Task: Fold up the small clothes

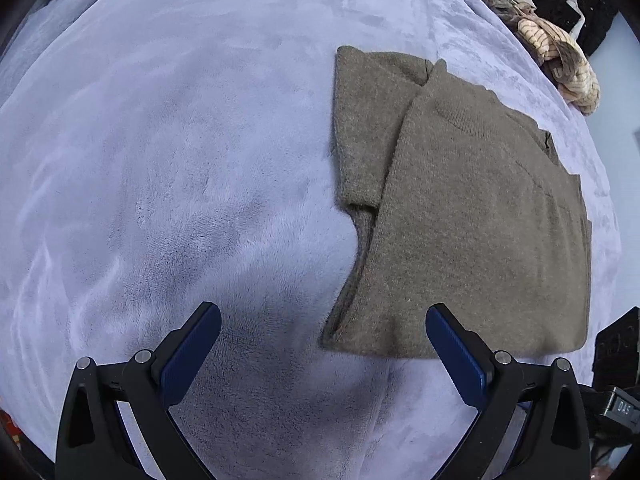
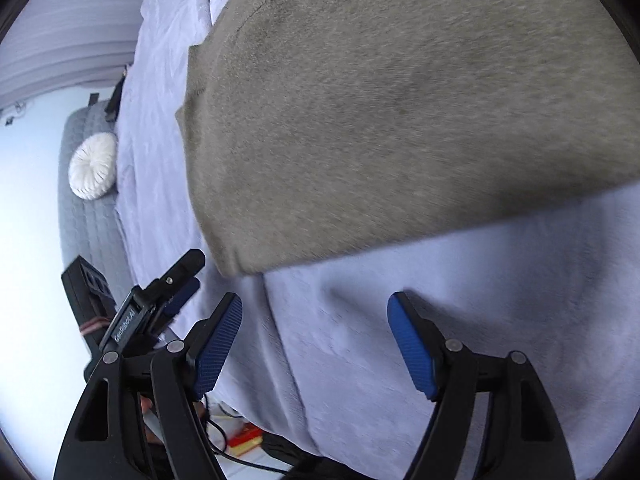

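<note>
My left hand-held gripper point(image 1: 323, 354) hangs released above the lavender fleece blanket point(image 1: 180, 160) on the bed, its blue-padded fingers point(image 1: 192, 356) spread wide with nothing between them. The olive-brown knit sweater point(image 1: 460, 220) lies folded flat on the blanket ahead and to the right of it, one sleeve tucked under at the left edge, its near hem just beside my right-side finger. My right hand-held gripper point(image 2: 316, 350) is also released, fingers point(image 2: 218, 348) apart over bare blanket, with the sweater point(image 2: 400, 120) filling the view just beyond the fingertips and not touched by them. Past the sweater, at the bed's far edge, sit a patterned beige cloth heap point(image 1: 560, 52) and some black clothing point(image 1: 576, 12). In the right wrist view a round white cushion point(image 2: 93, 167) rests on a grey quilted cover point(image 2: 80, 224) beside the bed.
</note>
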`<state>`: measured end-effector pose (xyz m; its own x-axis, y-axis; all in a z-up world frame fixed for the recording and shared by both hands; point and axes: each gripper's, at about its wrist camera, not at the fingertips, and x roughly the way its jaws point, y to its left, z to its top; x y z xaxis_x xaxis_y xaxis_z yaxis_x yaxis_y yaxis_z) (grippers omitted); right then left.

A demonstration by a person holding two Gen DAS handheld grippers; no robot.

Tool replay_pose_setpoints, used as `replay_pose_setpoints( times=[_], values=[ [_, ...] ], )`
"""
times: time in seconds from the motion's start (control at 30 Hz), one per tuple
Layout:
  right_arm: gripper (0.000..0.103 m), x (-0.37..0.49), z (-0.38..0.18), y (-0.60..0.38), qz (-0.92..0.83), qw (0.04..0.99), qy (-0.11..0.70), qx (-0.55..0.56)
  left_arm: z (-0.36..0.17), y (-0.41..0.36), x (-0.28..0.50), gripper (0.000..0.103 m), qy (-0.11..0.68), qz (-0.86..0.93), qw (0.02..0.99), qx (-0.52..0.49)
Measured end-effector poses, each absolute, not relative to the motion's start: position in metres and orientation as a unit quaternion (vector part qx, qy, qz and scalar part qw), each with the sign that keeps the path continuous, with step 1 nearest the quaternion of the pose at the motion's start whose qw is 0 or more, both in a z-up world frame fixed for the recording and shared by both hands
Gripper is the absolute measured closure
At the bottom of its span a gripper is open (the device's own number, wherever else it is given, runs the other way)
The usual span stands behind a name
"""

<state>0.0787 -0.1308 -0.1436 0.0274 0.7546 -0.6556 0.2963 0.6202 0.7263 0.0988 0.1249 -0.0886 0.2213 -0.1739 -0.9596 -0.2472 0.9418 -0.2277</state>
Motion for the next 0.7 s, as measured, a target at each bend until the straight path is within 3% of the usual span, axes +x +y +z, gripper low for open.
replay_pose_setpoints(
  times=[0.4, 0.43, 0.5, 0.7],
  values=[
    [0.026, 0.097, -0.183, -0.099, 0.174, 0.545, 0.603, 0.556, -0.110, 0.133, 0.119, 0.000, 0.612, -0.059, 0.731, -0.297],
    [0.033, 0.098, -0.187, -0.099, 0.167, 0.533, 0.597, 0.576, -0.111, 0.136, 0.124, 0.000, 0.608, -0.066, 0.728, -0.310],
    [0.095, 0.101, -0.196, -0.099, 0.159, 0.503, 0.585, 0.615, -0.114, 0.142, 0.131, 0.000, 0.600, -0.079, 0.719, -0.342],
    [0.095, 0.121, -0.155, -0.109, 0.246, 0.523, 0.534, 0.617, -0.127, 0.145, 0.168, 0.000, 0.595, -0.131, 0.681, -0.405]
  ],
)
